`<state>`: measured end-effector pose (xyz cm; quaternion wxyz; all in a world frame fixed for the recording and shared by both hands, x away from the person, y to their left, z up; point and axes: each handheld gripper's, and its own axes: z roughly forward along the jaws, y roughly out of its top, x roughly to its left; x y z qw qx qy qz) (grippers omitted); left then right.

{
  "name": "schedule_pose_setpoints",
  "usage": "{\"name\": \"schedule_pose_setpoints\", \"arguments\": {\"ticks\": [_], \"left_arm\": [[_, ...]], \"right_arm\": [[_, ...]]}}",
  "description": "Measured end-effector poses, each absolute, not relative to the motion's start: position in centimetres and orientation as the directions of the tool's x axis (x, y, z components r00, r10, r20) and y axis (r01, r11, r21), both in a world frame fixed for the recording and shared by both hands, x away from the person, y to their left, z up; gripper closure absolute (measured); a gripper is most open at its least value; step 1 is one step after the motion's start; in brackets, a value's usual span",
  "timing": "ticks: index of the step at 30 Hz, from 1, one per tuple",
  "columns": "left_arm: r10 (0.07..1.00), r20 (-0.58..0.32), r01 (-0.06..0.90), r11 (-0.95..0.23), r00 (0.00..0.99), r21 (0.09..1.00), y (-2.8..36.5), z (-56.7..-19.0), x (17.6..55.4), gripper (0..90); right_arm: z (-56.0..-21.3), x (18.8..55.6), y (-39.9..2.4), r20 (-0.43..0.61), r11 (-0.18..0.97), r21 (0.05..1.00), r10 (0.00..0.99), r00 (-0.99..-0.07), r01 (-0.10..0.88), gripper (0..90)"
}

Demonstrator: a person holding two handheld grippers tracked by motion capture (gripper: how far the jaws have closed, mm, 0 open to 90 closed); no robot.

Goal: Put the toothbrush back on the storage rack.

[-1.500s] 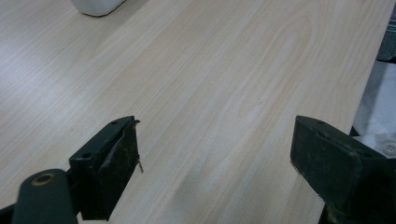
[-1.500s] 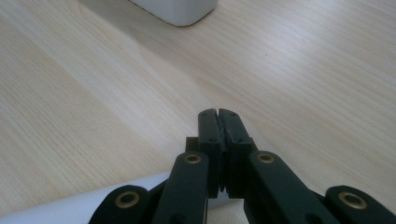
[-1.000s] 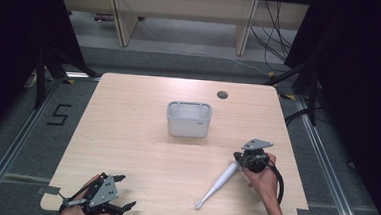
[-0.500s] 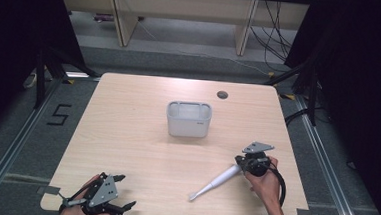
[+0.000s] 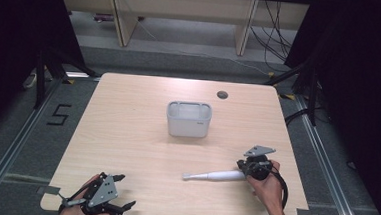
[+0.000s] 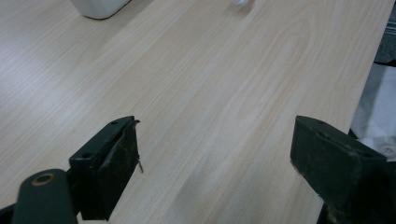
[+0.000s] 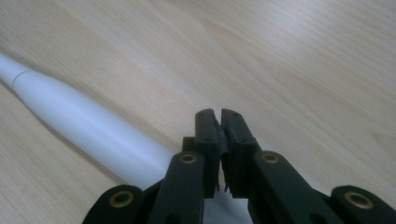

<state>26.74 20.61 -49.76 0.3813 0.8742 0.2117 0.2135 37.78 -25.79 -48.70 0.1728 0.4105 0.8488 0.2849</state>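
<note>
A long white tapered tool (image 5: 214, 176) lies on the wooden table (image 5: 127, 133) at the front right, its thin tip pointing left. My right gripper (image 5: 240, 166) sits at the tool's thick end. In the right gripper view the jaws (image 7: 217, 116) stand shut with nothing between their tips. The white tool (image 7: 79, 121) runs along their left side and passes under them. My left gripper (image 5: 125, 189) rests at the table's front left corner. Its jaws stand wide open over bare wood (image 6: 215, 158).
A white rectangular container (image 5: 188, 120) stands open-topped at the table's middle, and its corner (image 6: 100, 7) shows in the left gripper view. A round cable hole (image 5: 222, 95) sits near the far edge. Dark curtains flank the table.
The white tool has swung round: its tip pointed toward the front left, and it now lies nearly level, pointing left. The right hand has shifted slightly. The left gripper has not moved.
</note>
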Motion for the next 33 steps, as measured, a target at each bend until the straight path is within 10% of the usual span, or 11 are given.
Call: {"name": "schedule_pose_setpoints", "arguments": {"ticks": [33], "left_arm": [[0.543,0.202,0.214,-0.606,0.815,0.766,20.6,-49.7,26.7,14.8]], "right_arm": [[-48.7,34.8,-26.2,-0.084,0.533,0.598,0.784,-0.615,0.598,83.8]]}}
